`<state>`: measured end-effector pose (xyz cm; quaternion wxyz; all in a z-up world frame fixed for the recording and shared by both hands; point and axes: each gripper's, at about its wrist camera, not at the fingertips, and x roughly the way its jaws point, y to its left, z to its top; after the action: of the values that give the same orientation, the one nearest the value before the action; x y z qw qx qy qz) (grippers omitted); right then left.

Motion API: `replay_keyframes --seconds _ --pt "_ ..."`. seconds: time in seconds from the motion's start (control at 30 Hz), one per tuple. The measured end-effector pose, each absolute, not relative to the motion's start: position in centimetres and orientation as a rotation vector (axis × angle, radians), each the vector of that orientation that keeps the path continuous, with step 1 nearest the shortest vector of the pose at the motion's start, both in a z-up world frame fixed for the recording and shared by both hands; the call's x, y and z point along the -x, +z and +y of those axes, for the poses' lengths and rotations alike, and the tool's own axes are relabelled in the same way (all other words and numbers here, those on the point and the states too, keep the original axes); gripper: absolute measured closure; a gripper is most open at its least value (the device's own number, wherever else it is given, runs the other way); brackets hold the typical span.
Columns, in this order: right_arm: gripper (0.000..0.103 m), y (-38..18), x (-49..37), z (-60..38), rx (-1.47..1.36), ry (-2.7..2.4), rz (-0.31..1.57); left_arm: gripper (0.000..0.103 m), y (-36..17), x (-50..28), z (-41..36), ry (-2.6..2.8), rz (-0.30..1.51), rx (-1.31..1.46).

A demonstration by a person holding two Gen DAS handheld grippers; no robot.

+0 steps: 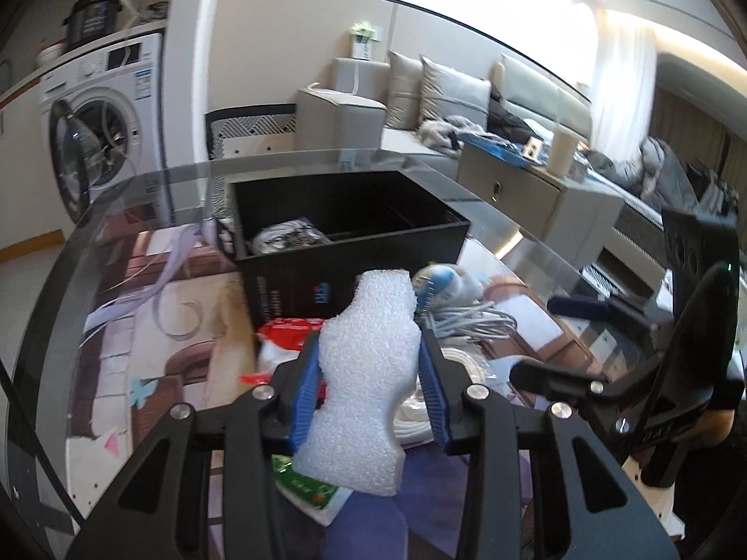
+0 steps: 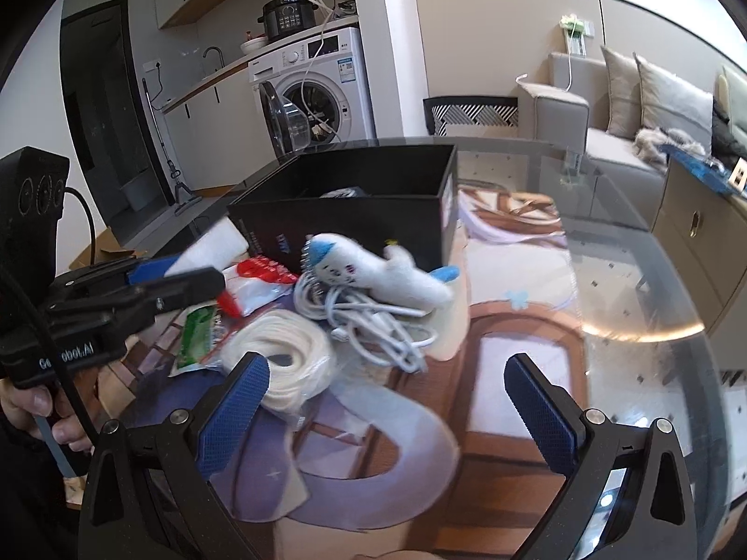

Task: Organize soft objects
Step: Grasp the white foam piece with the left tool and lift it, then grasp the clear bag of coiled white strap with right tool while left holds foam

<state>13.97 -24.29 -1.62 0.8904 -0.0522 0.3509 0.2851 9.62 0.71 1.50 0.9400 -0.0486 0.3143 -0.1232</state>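
Two blue-padded fingers of the left gripper (image 1: 371, 387) are pinching a white foam piece (image 1: 369, 350) in the left wrist view, the foam bulging above and below the pads. At twelve o'clock from it a black box (image 1: 355, 228) is standing open on the glass table (image 1: 154, 186), with a grey patterned bundle (image 1: 287, 235) lying in its near left corner. At one o'clock a white plush toy (image 1: 443, 280) with a blue patch is resting on a tangle of white cable (image 1: 471, 322). At nine o'clock of the foam a red-and-white packet (image 1: 285, 340) is lying, and at six o'clock a green-and-white packet (image 1: 310, 494) is showing beneath the foam. At three o'clock the right gripper (image 1: 551, 340) is coming in from the frame edge.

Across in the right wrist view, the right gripper (image 2: 380, 401) is holding its fingers wide apart with nothing between them. At twelve o'clock the plush toy (image 2: 373, 275) is lying across the cable (image 2: 373, 322), just in front of the black box (image 2: 345, 200). At eleven o'clock a coil of white cord (image 2: 285, 354) is sitting beside the green packet (image 2: 198, 331). At nine o'clock the left gripper (image 2: 186, 275) is gripping the foam (image 2: 210, 247), and a hand (image 2: 42, 415) is wrapping its handle.
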Motion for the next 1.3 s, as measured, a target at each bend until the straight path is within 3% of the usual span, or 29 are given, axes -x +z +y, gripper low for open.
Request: replay_keyframes --seconds 0.5,0.9,1.3 --pt "0.001 -3.7 -14.9 -21.1 0.162 0.412 0.813 0.064 1.4 -9.6 3.0 -0.191 0.626 0.145" --pt "0.001 -3.5 -15.1 -26.1 0.173 0.342 0.808 0.064 1.2 -9.6 3.0 -0.192 0.629 0.141" --pt "0.001 -2.7 -12.8 -22.6 0.188 0.547 0.794 0.064 1.4 -9.6 2.7 -0.19 0.629 0.142"
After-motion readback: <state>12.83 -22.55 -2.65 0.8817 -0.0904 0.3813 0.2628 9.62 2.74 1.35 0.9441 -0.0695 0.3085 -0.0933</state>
